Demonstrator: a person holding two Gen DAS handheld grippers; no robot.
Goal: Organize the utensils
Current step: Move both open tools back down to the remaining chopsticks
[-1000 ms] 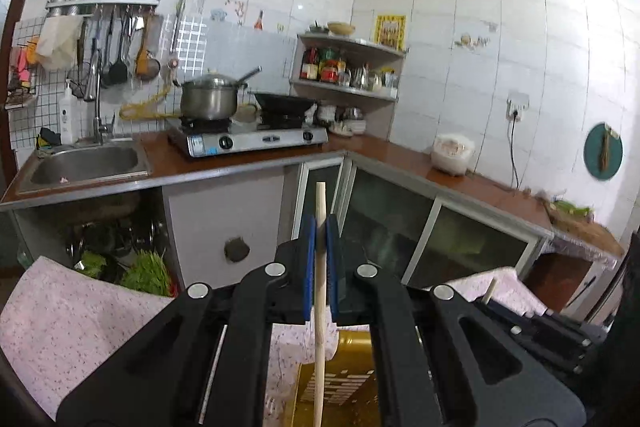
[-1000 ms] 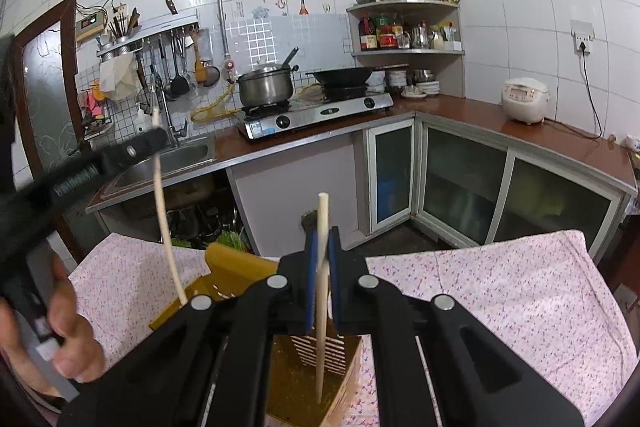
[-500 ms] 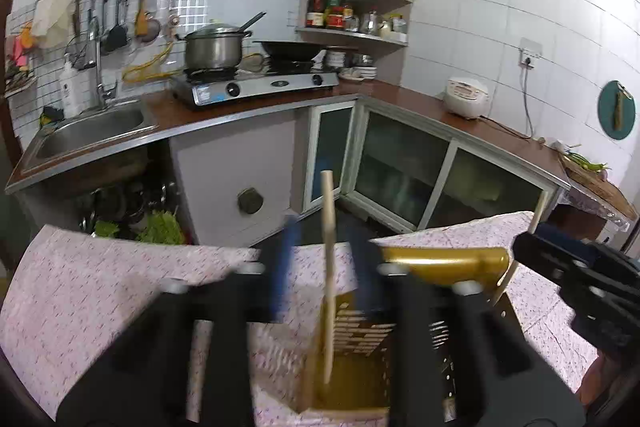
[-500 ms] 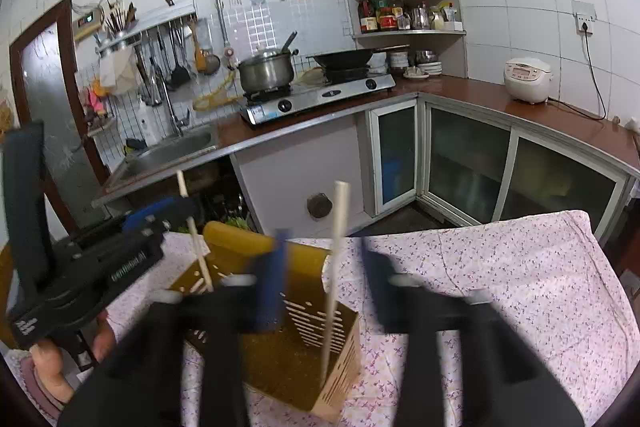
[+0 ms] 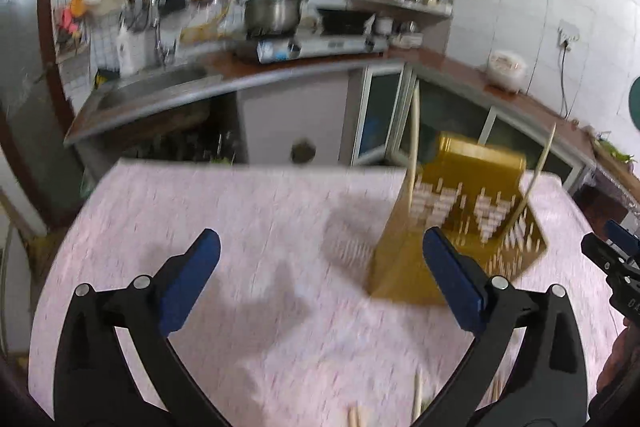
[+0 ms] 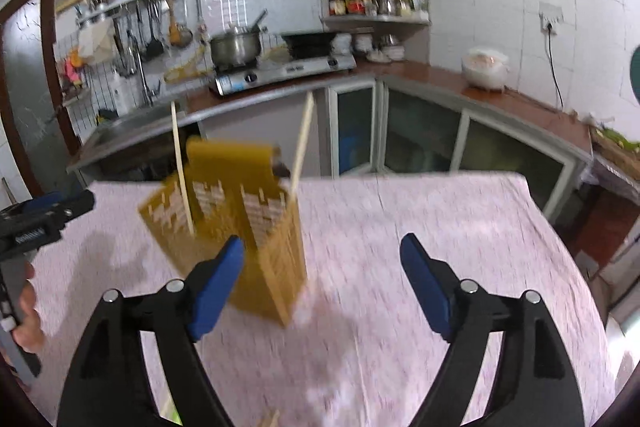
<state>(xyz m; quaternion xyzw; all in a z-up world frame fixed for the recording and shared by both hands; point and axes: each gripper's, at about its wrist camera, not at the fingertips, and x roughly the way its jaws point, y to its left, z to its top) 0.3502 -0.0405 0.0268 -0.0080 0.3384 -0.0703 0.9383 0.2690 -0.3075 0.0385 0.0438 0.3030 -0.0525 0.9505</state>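
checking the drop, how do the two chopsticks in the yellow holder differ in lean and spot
In the right wrist view, the left chopstick stands almost upright at the yellow holder's left side; the right chopstick leans rightward at its right corner. Both are pale, stand inside the holder, and neither is gripped.

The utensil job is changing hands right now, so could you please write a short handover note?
Left gripper: fingers opening, nothing between them.
Right gripper: fingers opening, nothing between them.
Yellow holder stands on the pink tablecloth; two chopsticks stand in it, one by its left wall, one at its right corner.
Done: those two are in.
Left: loose chopsticks at the near table edge, blurred, number unclear.
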